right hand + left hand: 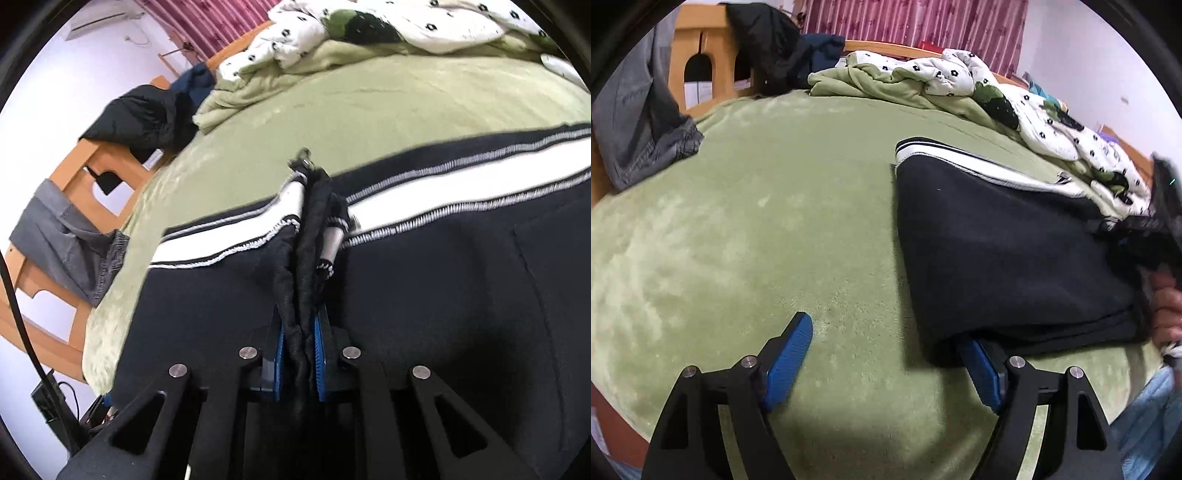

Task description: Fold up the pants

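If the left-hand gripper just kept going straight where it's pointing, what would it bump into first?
Most likely the green blanket on the bed: the open left gripper points down at bare blanket, with the black pants just off to one side, over one fingertip. Depth is hard to judge.

No text, label, brand or number can be read anywhere; a faint mark on the hanging grey cloth garment (pixel 635 92), at ten o'clock, is too blurred.
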`<state>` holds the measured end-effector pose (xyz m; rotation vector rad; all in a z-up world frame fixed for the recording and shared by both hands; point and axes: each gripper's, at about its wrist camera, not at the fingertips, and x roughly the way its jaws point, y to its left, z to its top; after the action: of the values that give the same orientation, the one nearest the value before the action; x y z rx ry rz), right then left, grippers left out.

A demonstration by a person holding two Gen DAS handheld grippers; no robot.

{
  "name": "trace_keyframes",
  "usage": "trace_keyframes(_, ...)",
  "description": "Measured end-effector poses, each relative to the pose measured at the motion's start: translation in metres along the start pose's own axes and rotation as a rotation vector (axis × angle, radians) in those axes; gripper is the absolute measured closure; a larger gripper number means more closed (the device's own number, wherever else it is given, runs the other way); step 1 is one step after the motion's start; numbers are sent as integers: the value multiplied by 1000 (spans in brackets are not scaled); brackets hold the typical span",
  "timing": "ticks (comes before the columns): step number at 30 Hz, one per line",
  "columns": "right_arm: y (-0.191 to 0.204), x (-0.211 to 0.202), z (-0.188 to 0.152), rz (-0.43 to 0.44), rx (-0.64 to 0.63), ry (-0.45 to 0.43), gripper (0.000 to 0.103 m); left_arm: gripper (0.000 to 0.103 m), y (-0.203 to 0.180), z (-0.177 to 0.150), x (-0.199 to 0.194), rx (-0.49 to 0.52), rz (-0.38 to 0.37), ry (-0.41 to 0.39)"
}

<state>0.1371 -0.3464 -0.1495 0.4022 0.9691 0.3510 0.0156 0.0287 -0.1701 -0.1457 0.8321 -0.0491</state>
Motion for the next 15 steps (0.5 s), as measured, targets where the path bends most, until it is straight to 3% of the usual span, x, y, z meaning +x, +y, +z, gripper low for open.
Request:
trace_keyframes(4, -11, -25, 9, -72, -17, -53, 91, 26, 2, -2, -8, -15, -54, 0)
trace_keyframes(15, -40, -3, 0, -95, 69, 60, 85, 26, -5, -5, -11, 22, -31, 45)
